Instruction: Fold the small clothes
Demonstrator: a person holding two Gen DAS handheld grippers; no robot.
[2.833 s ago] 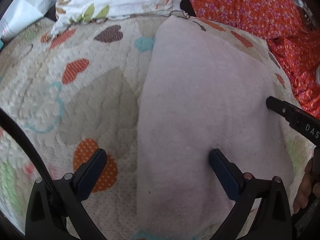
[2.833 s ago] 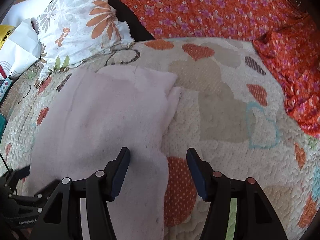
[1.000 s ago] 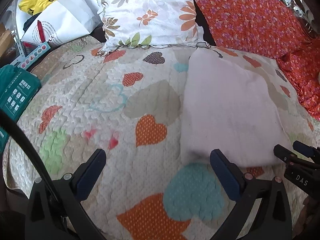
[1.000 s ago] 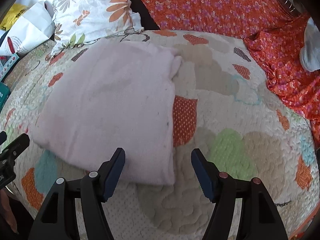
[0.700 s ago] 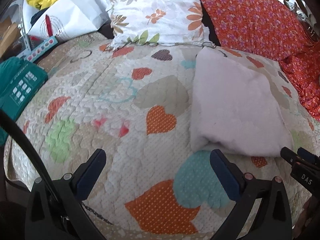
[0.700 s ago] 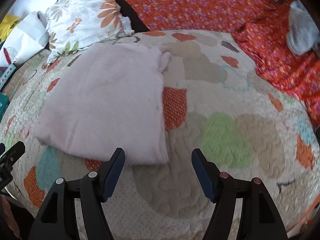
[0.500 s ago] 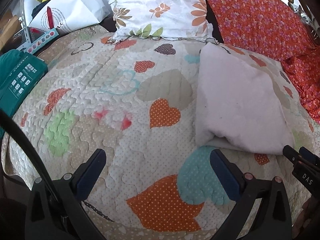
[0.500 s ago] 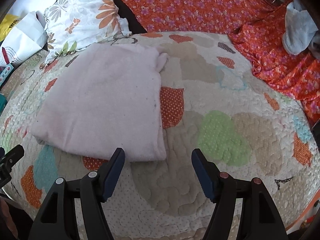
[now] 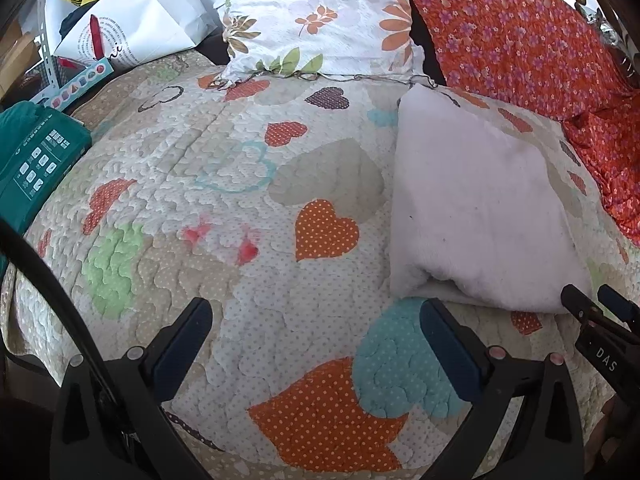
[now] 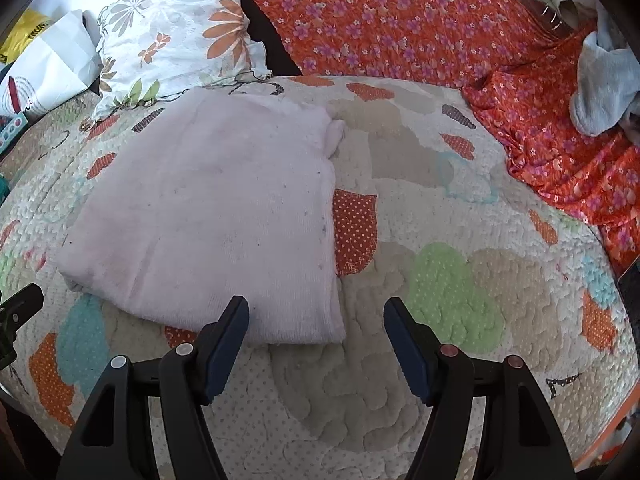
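Item: pink garment [image 10: 216, 216], folded into a rectangle, lying flat on heart-patterned quilt [image 9: 240, 240]. Left gripper [image 9: 316, 340] and right gripper [image 10: 316, 332]: both spread wide, empty, clear of it. Step: fold apparently complete; next, probably fetch another piece.

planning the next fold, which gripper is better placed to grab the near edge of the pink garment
Right. The right gripper is open with the pink garment's near edge just ahead of its left finger. The left gripper, also open, faces mostly bare quilt; the garment lies off to its right.
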